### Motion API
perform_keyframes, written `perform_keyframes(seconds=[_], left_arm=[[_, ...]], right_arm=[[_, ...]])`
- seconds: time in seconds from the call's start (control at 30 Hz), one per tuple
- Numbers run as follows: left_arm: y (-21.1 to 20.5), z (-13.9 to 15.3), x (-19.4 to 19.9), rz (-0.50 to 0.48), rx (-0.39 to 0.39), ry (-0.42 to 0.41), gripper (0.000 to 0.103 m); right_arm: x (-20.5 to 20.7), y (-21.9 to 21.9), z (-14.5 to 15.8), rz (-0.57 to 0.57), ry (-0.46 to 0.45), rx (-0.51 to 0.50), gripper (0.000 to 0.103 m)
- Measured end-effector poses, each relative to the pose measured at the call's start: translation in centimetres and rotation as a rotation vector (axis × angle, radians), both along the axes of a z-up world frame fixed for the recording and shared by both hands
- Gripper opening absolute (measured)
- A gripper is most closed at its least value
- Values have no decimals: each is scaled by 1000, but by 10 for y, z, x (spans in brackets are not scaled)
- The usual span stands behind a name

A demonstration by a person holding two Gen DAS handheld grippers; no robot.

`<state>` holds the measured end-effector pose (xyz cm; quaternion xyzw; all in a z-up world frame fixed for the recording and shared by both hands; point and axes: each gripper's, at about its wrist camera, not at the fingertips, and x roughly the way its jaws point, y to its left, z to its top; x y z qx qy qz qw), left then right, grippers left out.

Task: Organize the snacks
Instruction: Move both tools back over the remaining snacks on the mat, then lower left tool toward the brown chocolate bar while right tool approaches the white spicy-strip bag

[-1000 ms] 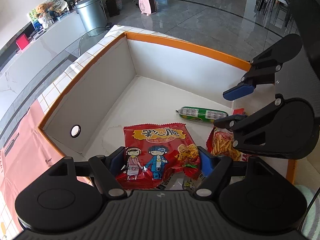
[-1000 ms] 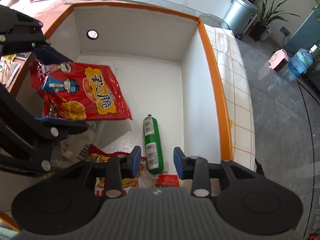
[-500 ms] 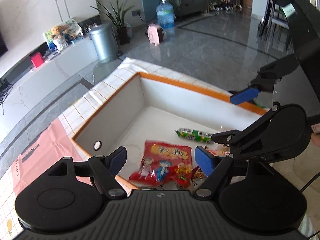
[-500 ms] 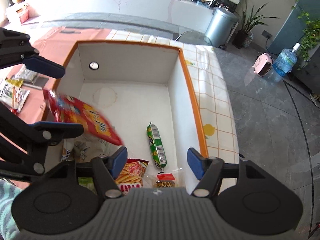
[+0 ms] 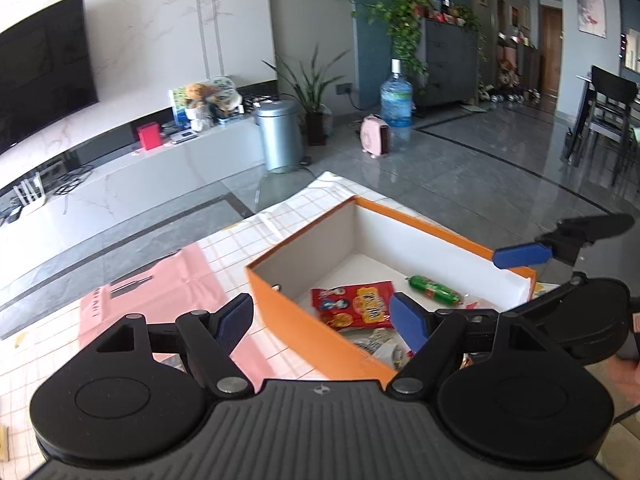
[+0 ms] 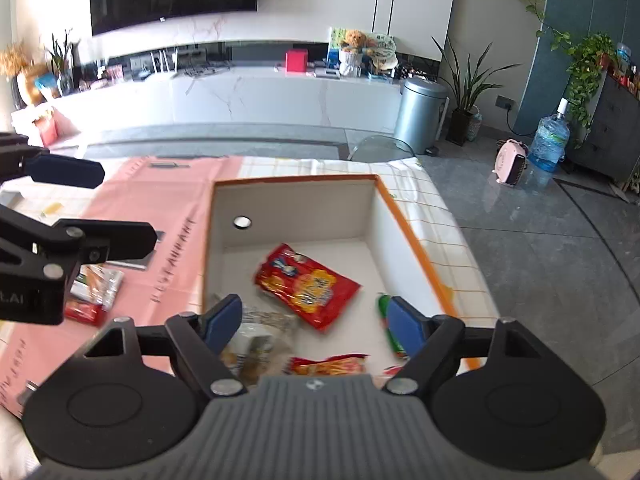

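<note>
**Both grippers empty above the box, more snacks waiting off to the left**

So, biggest thing first: the bench [image 6: 420, 200] with its checked cloth and a pink sheet [image 6: 160, 200], and on it the orange-rimmed box [image 6: 404, 224], white inside. Already lying in the box: a red chip bag [image 6: 308, 284] flat on the floor near the middle, a green sausage stick [image 5: 434, 289] beside the right wall, a red-and-yellow stick-snack pack [image 6: 328, 364] and some clear wrappers at the near end.

What the next move turns on, I'd say: the loose snack packets [image 6: 94, 290] outside the box sit on the pink sheet, to the left of it in the right wrist view, right below the left gripper [image 6: 116, 204]. So the left hand is clearly the nearer one. The little pile looks small and crinkly, a green-and-white pack with a red one just beside it, long axis running roughly toward and away from the camera, though it's partly hidden.

Left gripper [image 5: 320, 316] is spread wide with nothing between its fingers. Right gripper [image 6: 314, 320] has just been opening and now stands wide too, nothing in it, hovering over the near end of the box.
</note>
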<state>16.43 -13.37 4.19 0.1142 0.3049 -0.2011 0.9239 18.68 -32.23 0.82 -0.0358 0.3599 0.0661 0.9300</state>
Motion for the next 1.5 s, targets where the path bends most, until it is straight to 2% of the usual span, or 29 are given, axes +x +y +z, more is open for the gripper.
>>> perform_keyframes(seconds=[0.2, 0.37, 0.6, 0.8, 1.03, 1.23, 1.33, 1.43, 1.5], left_arm=[[40, -4, -16, 111, -18, -15, 91], [73, -17, -30, 195, -48, 11, 91], [129, -47, -42, 291, -110, 91, 91], [162, -74, -48, 326, -78, 148, 91], [193, -98, -44, 384, -112, 196, 91], [212, -122, -33, 412, -116, 244, 91], [221, -131, -24, 424, -140, 264, 91], [228, -138, -15, 437, -164, 275, 91], [232, -141, -8, 445, -172, 283, 91]], right_arm=[[-26, 30, -8, -1, -19, 142, 88], [-40, 64, -22, 1, -40, 178, 88], [-47, 106, -54, 14, 4, 201, 88], [-42, 133, -83, 44, 70, 184, 87], [-27, 159, -105, 95, 119, 144, 87], [-7, 179, -121, 148, 161, 127, 78], [4, 191, -128, 178, 177, 112, 72], [16, 203, -131, 207, 181, 103, 70], [24, 211, -134, 228, 182, 91, 65]])
